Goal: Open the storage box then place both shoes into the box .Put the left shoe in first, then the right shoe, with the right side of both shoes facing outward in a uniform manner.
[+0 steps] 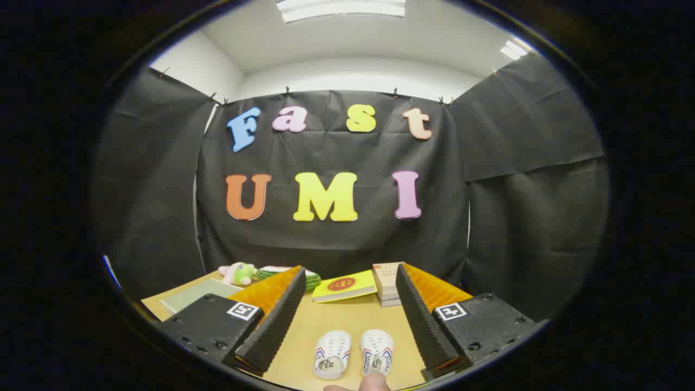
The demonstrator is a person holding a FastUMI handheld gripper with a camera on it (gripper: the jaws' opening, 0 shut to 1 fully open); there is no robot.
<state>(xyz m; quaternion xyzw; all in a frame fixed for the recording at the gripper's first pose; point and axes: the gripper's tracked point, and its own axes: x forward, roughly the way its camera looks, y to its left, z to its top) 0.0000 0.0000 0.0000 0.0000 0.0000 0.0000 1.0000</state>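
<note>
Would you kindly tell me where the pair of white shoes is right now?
In the gripper view, the white shoes lie side by side on the wooden table, between the open tool's fingers, nearer than the yellow book.

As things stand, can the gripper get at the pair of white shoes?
Probably yes. The gripper is open, and the white shoes lie side by side on the table between its fingers with nothing over them; a fingertip shows just beside them.

A staged recording booth inside an office-like room: black cloth walls [336,239] clipped up around a wooden counter [347,320], white ceiling with fluorescent panels [341,7] overhead.
</note>
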